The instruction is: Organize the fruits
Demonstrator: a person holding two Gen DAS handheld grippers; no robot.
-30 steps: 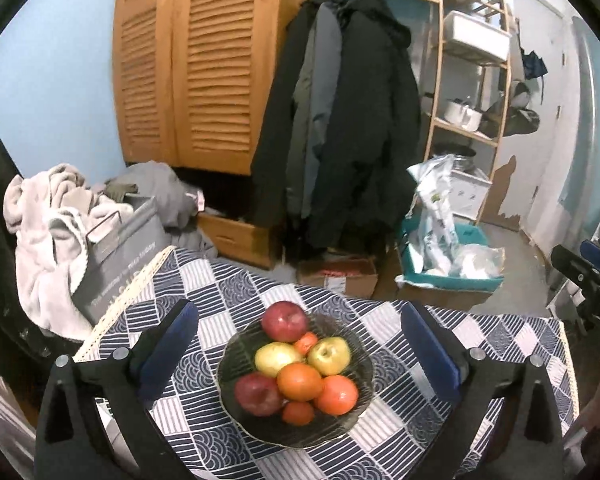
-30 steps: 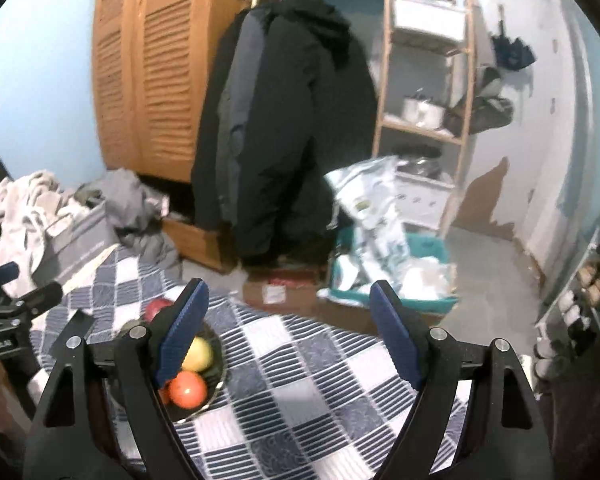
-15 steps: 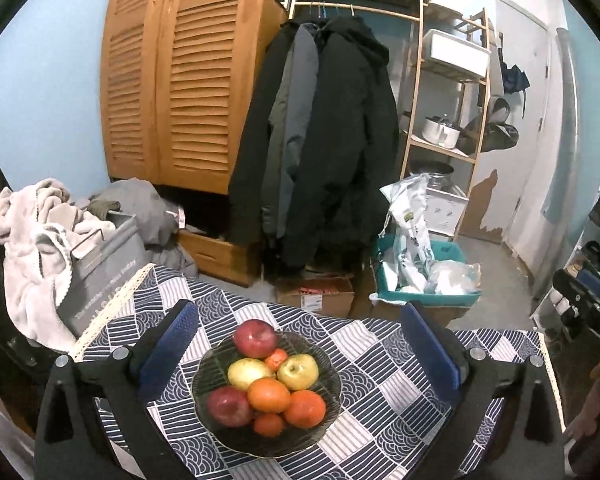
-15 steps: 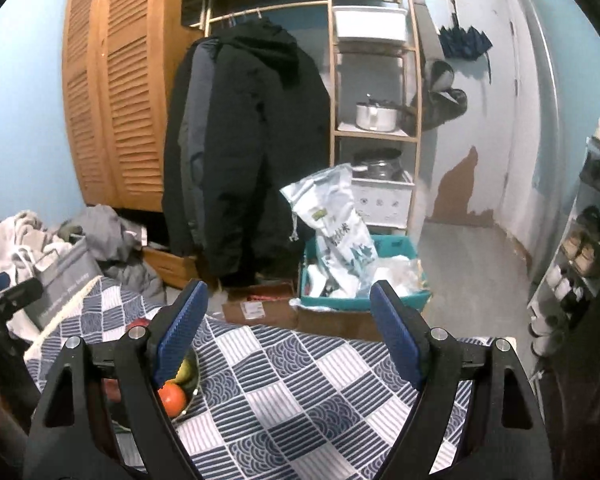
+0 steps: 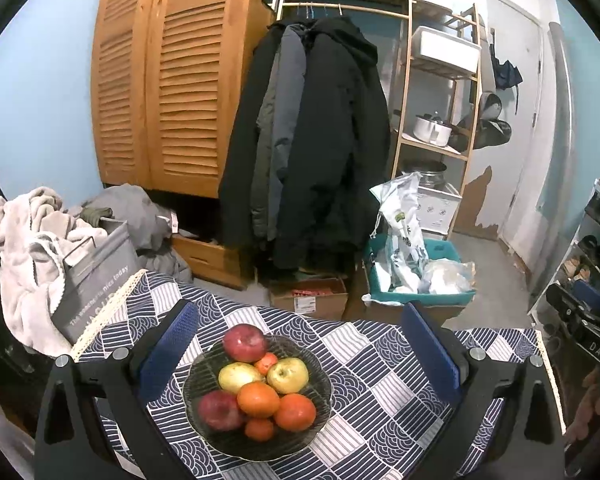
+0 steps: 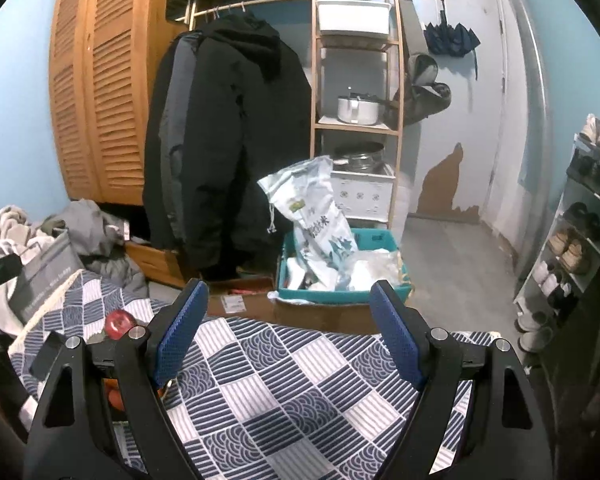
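Observation:
A dark glass bowl (image 5: 204,432) sits on the blue-and-white patterned tablecloth (image 5: 384,396). It holds two red apples (image 5: 244,342), two yellow apples (image 5: 288,375) and several oranges (image 5: 258,399). My left gripper (image 5: 296,348) is open and empty, raised above and behind the bowl. My right gripper (image 6: 288,328) is open and empty over the cloth (image 6: 284,392) to the bowl's right. In the right wrist view only one red apple (image 6: 120,323) and a bit of orange (image 6: 114,396) show behind the left finger.
The table's far edge drops to a cardboard box (image 5: 308,298) and a teal bin (image 5: 416,276) holding bags. A grey basket (image 5: 96,276) with laundry stands at the left. Coats (image 5: 312,140) hang behind, next to a wooden shelf (image 5: 436,92).
Both grippers have drawn back and tilted up. The bowl sits lower in the left wrist view, and is more hidden behind the left finger in the right wrist view. Both stay open.

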